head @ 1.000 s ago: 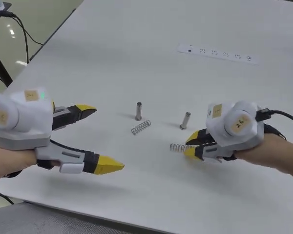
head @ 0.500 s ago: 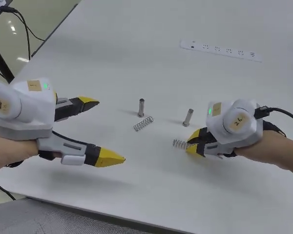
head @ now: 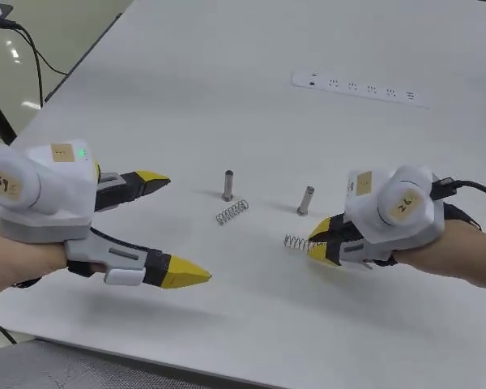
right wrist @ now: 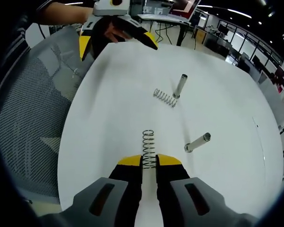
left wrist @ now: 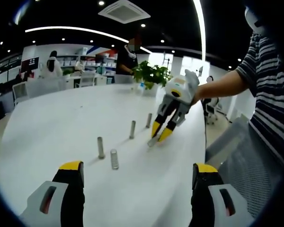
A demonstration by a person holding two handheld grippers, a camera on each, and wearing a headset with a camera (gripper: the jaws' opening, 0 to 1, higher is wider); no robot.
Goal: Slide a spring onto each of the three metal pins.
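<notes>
Two metal pins (head: pixel 228 185) (head: pixel 305 200) stand upright mid-table, with a loose spring (head: pixel 232 211) lying beside the left one. My right gripper (head: pixel 317 240) is low over the table and shut on one end of a second spring (head: pixel 295 241), which sticks out toward the pins. The right gripper view has that held spring (right wrist: pixel 148 144) between my nearly closed right gripper (right wrist: pixel 149 163), one pin (right wrist: pixel 197 142) just to its right, and the other pin (right wrist: pixel 180 85) with the loose spring (right wrist: pixel 164 98) further ahead. My left gripper (head: pixel 176 228) hovers open and holds nothing. Its own view shows three pins in a row (left wrist: pixel 101 147) (left wrist: pixel 132 129) (left wrist: pixel 148 120).
A white power strip (head: pixel 360 87) lies at the far side of the white table (head: pixel 227 73). Black cables (head: pixel 32 49) hang off the left edge. The table's near edge runs just below both grippers. People and desks stand in the background of the left gripper view.
The left gripper has drifted slightly right and toward the pins. The right gripper keeps its hold on the spring and has barely moved. The pins and loose spring stay put.
</notes>
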